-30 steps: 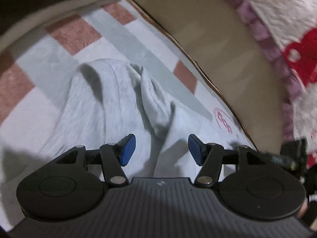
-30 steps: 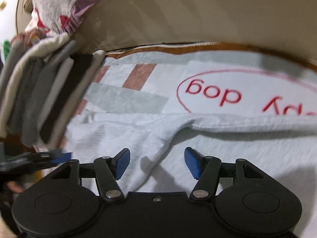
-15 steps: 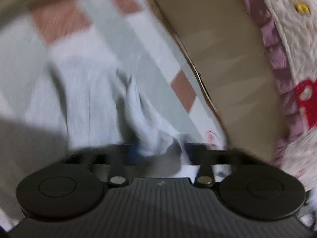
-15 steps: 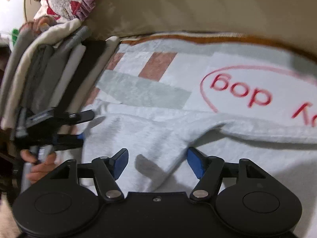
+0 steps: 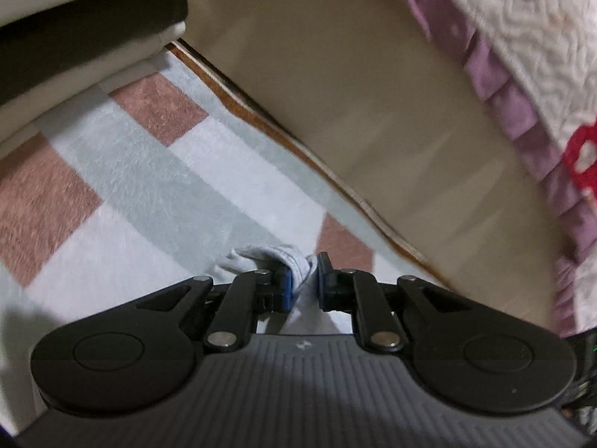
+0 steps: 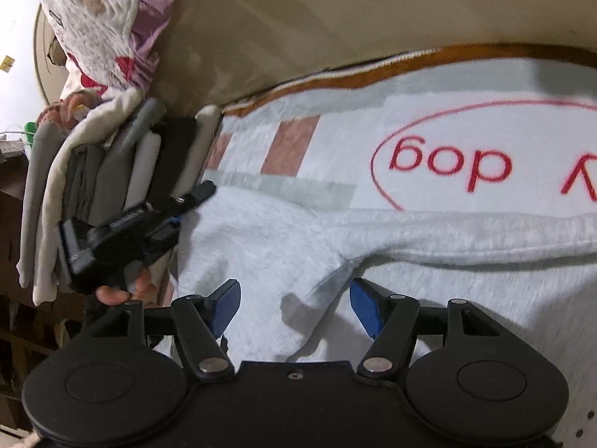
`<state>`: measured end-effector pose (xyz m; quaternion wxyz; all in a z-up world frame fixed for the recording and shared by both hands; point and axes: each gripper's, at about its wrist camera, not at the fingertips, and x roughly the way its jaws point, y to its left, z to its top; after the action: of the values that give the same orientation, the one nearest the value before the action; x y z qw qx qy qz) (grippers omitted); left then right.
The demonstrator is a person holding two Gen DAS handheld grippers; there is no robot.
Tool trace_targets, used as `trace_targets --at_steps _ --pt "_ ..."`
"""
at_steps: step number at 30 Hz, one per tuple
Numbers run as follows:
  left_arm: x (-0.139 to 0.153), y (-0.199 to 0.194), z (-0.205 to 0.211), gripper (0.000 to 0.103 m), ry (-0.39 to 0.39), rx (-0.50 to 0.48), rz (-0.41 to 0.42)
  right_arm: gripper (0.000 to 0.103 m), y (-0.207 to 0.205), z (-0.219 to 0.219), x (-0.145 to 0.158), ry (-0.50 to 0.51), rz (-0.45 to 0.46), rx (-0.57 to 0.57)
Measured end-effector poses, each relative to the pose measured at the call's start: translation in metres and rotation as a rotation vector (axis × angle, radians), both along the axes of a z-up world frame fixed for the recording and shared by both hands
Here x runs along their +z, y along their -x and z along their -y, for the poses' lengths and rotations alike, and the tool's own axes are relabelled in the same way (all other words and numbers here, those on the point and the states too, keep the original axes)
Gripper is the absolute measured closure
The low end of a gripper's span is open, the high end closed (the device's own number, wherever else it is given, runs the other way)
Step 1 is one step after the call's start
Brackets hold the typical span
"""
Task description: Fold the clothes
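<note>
- The left gripper (image 5: 303, 280) is squeezed tight on a bunched edge of the grey top (image 6: 283, 246), which lies on the blanket (image 5: 123, 201), beside the folded stack (image 6: 112, 171).
- The right gripper (image 6: 294, 304) is wide apart over the grey top, holding nothing.
- Keep that squeeze firm and pull gently, so the edge doesn't slip.

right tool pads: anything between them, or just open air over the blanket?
In the right wrist view the right tool is open, and the pale grey garment lies in the gap between its pads, a fold edge running through. No blanket shows there.

Pale grey garment (image 6: 429, 261), pink-and-grey checked blanket (image 5: 156, 194), blue-padded fingers (image 6: 367, 308)
</note>
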<state>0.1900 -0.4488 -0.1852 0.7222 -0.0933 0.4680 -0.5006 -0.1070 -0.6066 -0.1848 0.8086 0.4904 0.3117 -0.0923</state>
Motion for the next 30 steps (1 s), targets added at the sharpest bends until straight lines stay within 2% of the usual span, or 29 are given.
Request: trace_targets --at_steps 3,5,6,9,11,12,16,17,18,22,24,25,26,27,30 --pt "0.004 0.004 0.008 0.091 -0.027 -0.041 0.088 0.034 -0.008 0.001 0.005 0.061 -0.02 -0.042" --pt "0.005 0.008 0.015 0.091 -0.091 -0.081 0.17 0.035 -0.015 -0.001 0.009 0.11 -0.049 -0.062" --pt "0.005 0.012 0.017 0.089 -0.119 -0.105 0.218 0.038 -0.02 -0.007 0.012 0.174 -0.081 -0.038" --pt "0.016 0.027 0.018 0.089 -0.137 -0.151 0.352 0.039 -0.036 -0.025 0.023 0.38 -0.187 0.041" --pt "0.024 0.033 0.012 0.088 -0.11 -0.157 0.39 0.038 -0.048 -0.05 0.025 0.614 -0.323 0.147" --pt "0.029 0.036 0.009 0.088 -0.1 -0.168 0.408 0.032 -0.051 -0.06 0.026 0.711 -0.377 0.185" --pt "0.045 0.045 -0.003 0.084 -0.094 -0.221 0.484 0.03 -0.04 -0.078 0.031 0.804 -0.401 0.113" --pt "0.044 0.046 -0.001 0.08 -0.102 -0.231 0.484 0.029 -0.037 -0.083 0.033 0.826 -0.397 0.098" --pt "0.042 0.047 0.0 0.072 -0.11 -0.241 0.484 0.029 -0.033 -0.09 0.037 0.841 -0.352 0.106" --pt "0.029 0.04 0.017 0.072 -0.178 -0.231 0.51 0.029 -0.045 -0.127 0.041 0.938 -0.231 0.284" --pt "0.029 0.029 0.016 0.072 -0.18 -0.212 0.492 0.036 -0.055 -0.139 0.033 0.963 -0.207 0.412" --pt "0.029 0.024 0.016 0.072 -0.18 -0.203 0.483 0.041 -0.058 -0.142 0.028 0.965 -0.192 0.473" --pt "0.028 0.018 0.016 0.072 -0.181 -0.193 0.474 0.055 -0.057 -0.141 0.023 0.936 -0.166 0.518" --pt "0.028 0.013 0.016 0.068 -0.181 -0.184 0.465 0.055 -0.054 -0.138 0.019 0.906 -0.143 0.547" --pt "0.028 -0.003 0.016 0.068 -0.183 -0.156 0.438 0.055 -0.035 -0.118 0.02 0.792 -0.116 0.483"
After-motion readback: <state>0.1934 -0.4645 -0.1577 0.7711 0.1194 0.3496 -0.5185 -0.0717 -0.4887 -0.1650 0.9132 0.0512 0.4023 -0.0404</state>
